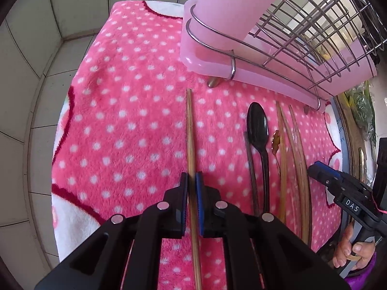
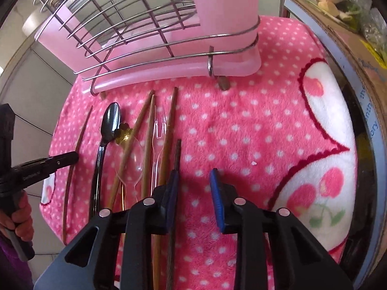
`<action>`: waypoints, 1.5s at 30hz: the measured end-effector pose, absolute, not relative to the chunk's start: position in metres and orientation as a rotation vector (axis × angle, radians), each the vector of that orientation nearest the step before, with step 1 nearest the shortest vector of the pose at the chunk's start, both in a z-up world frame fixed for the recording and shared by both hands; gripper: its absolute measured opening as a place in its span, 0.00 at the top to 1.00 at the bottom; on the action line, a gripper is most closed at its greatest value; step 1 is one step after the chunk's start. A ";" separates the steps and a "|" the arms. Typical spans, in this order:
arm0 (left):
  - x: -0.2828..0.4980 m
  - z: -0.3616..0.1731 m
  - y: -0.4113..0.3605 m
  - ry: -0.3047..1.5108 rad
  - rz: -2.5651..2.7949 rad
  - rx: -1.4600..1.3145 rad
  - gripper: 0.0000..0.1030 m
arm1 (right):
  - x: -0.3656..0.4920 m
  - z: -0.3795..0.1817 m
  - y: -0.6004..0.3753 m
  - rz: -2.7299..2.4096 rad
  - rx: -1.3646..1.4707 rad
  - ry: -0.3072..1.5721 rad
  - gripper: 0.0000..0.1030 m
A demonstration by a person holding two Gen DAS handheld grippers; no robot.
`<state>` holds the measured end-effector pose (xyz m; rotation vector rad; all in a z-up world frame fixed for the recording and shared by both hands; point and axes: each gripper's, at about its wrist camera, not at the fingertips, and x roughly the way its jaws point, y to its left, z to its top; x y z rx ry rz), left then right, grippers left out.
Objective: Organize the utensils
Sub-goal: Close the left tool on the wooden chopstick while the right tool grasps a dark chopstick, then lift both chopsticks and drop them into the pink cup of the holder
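A pink fleece cloth (image 1: 135,101) with white dots covers the tabletop, tiled wall behind it. In the left wrist view, a wire rack (image 1: 321,31) on a pink drip tray (image 1: 193,55) stands at the far edge, holding a tall pink utensil holder (image 1: 232,7). The left hand-held gripper (image 1: 191,181) is closed on a single wooden chopstick (image 1: 191,130), which lies lengthways on the cloth, well apart from the other utensils. To its right lie a black spoon (image 1: 258,125), a small gold spoon (image 1: 277,141) and more chopsticks (image 1: 298,149), all flat on the cloth in front of the rack. The right hand-held gripper shows at the frame's edge, hovering near them.

In the right wrist view, the same rack sits ahead. The right hand-held gripper (image 2: 193,178) is wide open and holds nothing; a dark chopstick (image 2: 177,154) runs under its left finger. Beside it lie a clear plastic fork (image 2: 160,125), a clear spoon (image 2: 131,157), the gold spoon, the black spoon and several wooden chopsticks, some crossing each other.

No utensil can be seen standing in the rack or holder, so the sorting looks barely begun: one chopstick is gripped, and every other piece still has to go in.
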<state>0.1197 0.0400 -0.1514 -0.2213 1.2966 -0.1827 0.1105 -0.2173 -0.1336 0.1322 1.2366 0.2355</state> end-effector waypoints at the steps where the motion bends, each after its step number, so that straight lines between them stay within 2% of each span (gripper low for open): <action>1: 0.120 -0.151 0.040 1.302 -0.187 -0.220 0.93 | 0.111 -0.133 -0.215 0.243 0.136 1.242 0.73; 6: 0.132 -0.155 0.034 1.336 -0.201 -0.228 0.93 | 0.116 -0.136 -0.200 0.233 0.071 1.273 0.73; 8: 0.135 -0.155 0.034 1.353 -0.206 -0.231 0.93 | 0.117 -0.135 -0.197 0.226 0.034 1.273 0.79; 10: 0.139 -0.155 0.035 1.369 -0.210 -0.228 0.93 | 0.121 -0.135 -0.195 0.221 0.029 1.274 0.93; 11: 0.141 -0.155 0.035 1.380 -0.212 -0.231 0.93 | 0.121 -0.135 -0.200 0.222 0.046 1.276 0.95; 18: 0.154 -0.155 0.040 1.456 -0.222 -0.231 0.92 | 0.123 -0.135 -0.240 0.205 0.175 1.321 0.95; 25: 0.174 -0.157 0.026 1.563 -0.205 -0.126 0.91 | 0.132 -0.134 -0.240 0.222 0.102 1.376 0.93; 29: 0.178 -0.158 0.021 1.587 -0.199 -0.104 0.91 | 0.132 -0.139 -0.223 0.247 0.071 1.335 0.93; 35: 0.160 -0.144 0.026 1.467 -0.249 -0.101 0.94 | 0.116 -0.136 -0.242 0.296 0.218 1.254 0.95; 45: 0.103 -0.067 0.055 1.107 -0.321 -0.217 0.94 | 0.068 -0.079 -0.273 0.279 0.292 0.993 0.95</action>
